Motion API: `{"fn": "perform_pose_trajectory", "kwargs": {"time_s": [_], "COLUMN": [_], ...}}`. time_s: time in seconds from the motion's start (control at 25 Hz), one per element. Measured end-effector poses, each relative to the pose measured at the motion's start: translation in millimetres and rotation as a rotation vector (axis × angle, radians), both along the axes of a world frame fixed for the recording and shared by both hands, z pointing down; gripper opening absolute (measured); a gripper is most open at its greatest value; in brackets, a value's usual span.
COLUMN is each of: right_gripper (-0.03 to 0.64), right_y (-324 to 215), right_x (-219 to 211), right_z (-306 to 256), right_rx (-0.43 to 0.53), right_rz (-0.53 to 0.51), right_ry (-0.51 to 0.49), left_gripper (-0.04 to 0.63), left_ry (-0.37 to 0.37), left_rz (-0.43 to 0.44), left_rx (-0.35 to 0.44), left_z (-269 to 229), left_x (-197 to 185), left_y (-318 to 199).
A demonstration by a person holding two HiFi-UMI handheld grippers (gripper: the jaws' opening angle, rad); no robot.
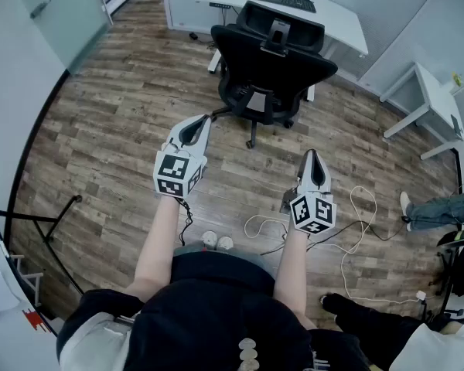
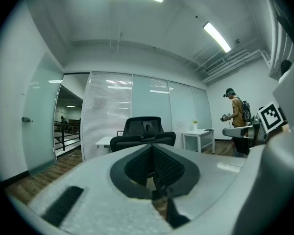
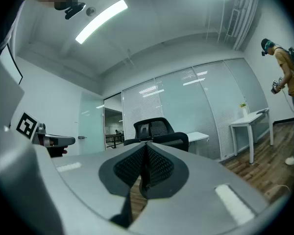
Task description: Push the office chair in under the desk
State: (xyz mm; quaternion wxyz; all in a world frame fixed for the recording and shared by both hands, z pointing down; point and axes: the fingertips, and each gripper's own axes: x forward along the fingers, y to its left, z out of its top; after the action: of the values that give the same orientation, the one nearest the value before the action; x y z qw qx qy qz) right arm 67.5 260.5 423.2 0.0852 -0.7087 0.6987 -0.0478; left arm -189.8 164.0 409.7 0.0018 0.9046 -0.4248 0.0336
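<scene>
Head view steeply down; both gripper views level; all share chair (image 1: pixel 272 66).

Black office chair (image 1: pixel 269 72) stands before the white desk (image 1: pixel 336 22) — on wood floor (image 1: pixel 124 114).

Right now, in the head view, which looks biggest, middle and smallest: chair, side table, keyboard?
1. Chair, clearly biggest.
2. Side table.
3. Keyboard, smallest, though it also lies farthest from the camera, which shrinks it.
</scene>
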Motion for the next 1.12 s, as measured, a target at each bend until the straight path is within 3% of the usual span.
{"fn": "perform_pose_trajectory", "kwargs": {"time_s": [0.8, 1.12], "right_gripper": [0.011, 0.100], "right_y": [-0.5, 4.5], "right_x": [-0.4, 3.2], "right_z": [2.6, 9.9], "right_rx": [0.010, 0.009], "right_rz": [-0.040, -0.068], "right_ry": [-0.013, -0.038], "left_gripper": [0.008, 0.008], "left_ry": [0.002, 0.037], "left_rz": [0.004, -0.007], "left_rx": [-0.015, -0.011], "left_z": [4.6, 4.5], "left_x": [7.0, 8.5], "left_y": [-0.4, 8.3]}}
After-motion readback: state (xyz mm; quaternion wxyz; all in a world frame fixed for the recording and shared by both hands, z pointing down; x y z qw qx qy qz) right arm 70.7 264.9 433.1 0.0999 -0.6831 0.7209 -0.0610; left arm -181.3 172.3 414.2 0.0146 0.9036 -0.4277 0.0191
